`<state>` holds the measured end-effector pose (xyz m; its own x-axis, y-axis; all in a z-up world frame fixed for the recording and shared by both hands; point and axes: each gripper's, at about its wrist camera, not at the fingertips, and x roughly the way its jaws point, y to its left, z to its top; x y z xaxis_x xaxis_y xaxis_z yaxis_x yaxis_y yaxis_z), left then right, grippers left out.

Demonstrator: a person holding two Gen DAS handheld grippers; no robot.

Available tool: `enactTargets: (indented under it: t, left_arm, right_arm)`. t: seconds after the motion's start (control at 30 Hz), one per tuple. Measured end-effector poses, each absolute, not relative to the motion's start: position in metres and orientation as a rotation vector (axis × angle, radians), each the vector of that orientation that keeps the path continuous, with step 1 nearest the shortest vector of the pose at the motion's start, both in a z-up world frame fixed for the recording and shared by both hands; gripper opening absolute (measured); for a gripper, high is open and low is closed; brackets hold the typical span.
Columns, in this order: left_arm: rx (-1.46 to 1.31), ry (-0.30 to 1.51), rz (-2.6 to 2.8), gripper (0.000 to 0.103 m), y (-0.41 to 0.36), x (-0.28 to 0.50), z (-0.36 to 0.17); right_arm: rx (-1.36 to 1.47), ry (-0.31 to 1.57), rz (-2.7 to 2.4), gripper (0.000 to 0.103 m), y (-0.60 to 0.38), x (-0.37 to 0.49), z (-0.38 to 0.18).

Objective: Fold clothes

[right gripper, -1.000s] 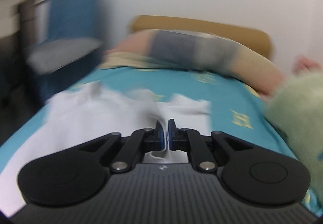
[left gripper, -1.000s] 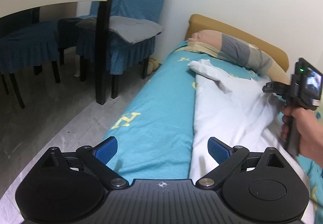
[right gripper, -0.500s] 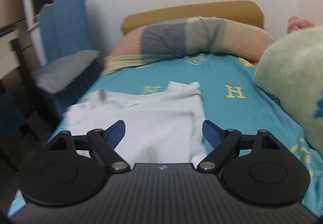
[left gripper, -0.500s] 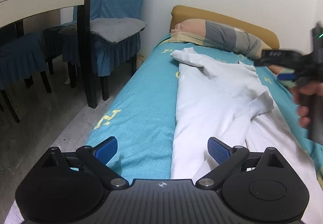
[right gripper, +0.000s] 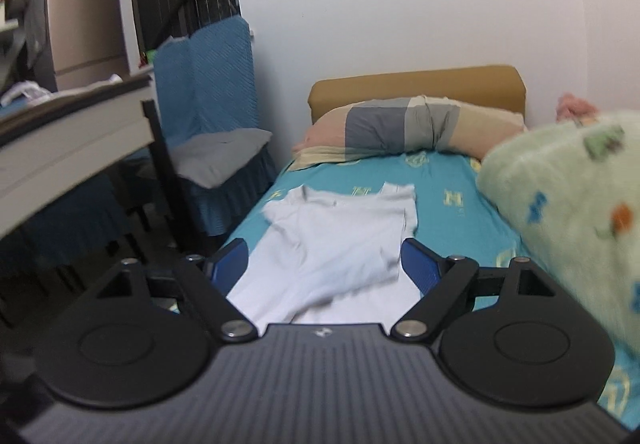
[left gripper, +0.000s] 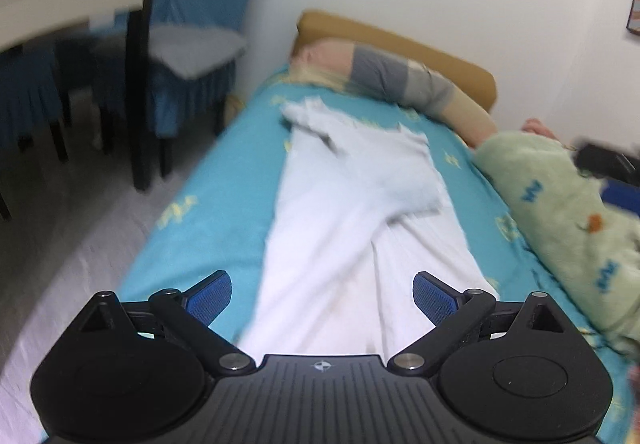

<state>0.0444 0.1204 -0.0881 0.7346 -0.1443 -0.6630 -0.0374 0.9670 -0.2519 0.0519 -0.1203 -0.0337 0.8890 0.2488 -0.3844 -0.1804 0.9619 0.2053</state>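
Note:
A white shirt [left gripper: 352, 204] lies lengthwise on the turquoise bed sheet [left gripper: 216, 200], with its right sleeve side folded over the body. My left gripper [left gripper: 322, 294] hangs open above the shirt's near end, blue pads wide apart and nothing between them. In the right wrist view the same shirt [right gripper: 336, 240] spreads out ahead. My right gripper [right gripper: 326, 264] stands open above and short of it, holding nothing. A dark part of the right gripper [left gripper: 606, 162] shows at the right edge of the left wrist view.
A striped pillow [right gripper: 404, 128] leans on the tan headboard [right gripper: 416, 84]. A pale green fleece blanket [right gripper: 568, 212] is heaped along the bed's right side. Left of the bed stand blue-covered chairs [right gripper: 208, 100] and a white table [right gripper: 68, 148] with dark legs.
My right gripper let go of the sleeve it had pinched, opened wide and pulled back and up from the shirt. The left gripper rose and swung right, staying open.

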Motion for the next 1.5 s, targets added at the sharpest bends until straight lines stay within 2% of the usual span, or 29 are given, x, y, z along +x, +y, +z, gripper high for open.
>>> enactTargets:
  t: [0.1, 0.3, 0.53, 0.6, 0.67, 0.83, 0.9, 0.97, 1.03, 1.2, 1.4, 1.5]
  left_arm:
    - [-0.284, 0.814, -0.089, 0.098, 0.136, 0.042, -0.081]
    - [-0.420, 1.074, -0.242, 0.095, 0.182, 0.054, -0.095]
    - [-0.329, 1.279, -0.317, 0.079, 0.232, 0.060, -0.130]
    - [-0.295, 1.321, -0.328, 0.071, 0.246, 0.056, -0.137]
    - [-0.261, 1.351, -0.354, 0.054, 0.256, 0.050, -0.141]
    - [-0.151, 1.348, -0.559, 0.048, 0.247, 0.028, -0.133]
    - [-0.100, 1.366, -0.604, 0.035, 0.239, 0.023, -0.134]
    - [-0.044, 1.400, -0.602, 0.015, 0.229, 0.022, -0.138]
    - [0.053, 1.405, -0.593, 0.002, 0.219, 0.021, -0.137]
    - [0.244, 1.373, -0.571, 0.002, 0.185, 0.009, -0.101]
    - [0.182, 1.332, -0.552, 0.002, 0.123, -0.002, -0.045]
    - [0.107, 1.318, -0.536, 0.002, 0.093, 0.000, -0.035]
  right_arm:
    - [0.163, 0.440, 0.234, 0.085, -0.134, 0.015, -0.044]
    - [0.120, 0.536, 0.212, 0.085, -0.140, -0.009, -0.072]
    - [0.165, 0.584, 0.200, 0.085, -0.138, 0.002, -0.082]
    - [0.156, 0.604, 0.186, 0.085, -0.138, 0.004, -0.086]
    - [0.147, 0.619, 0.169, 0.085, -0.138, 0.007, -0.089]
    - [0.194, 0.641, 0.158, 0.085, -0.140, 0.015, -0.092]
    - [0.209, 0.652, 0.154, 0.085, -0.141, 0.017, -0.094]
    - [0.221, 0.667, 0.146, 0.085, -0.143, 0.018, -0.096]
    - [0.243, 0.678, 0.140, 0.085, -0.146, 0.018, -0.097]
    - [0.286, 0.683, 0.118, 0.085, -0.156, 0.016, -0.097]
    - [0.336, 0.671, 0.105, 0.085, -0.169, 0.014, -0.094]
    - [0.340, 0.655, 0.098, 0.085, -0.175, 0.013, -0.091]
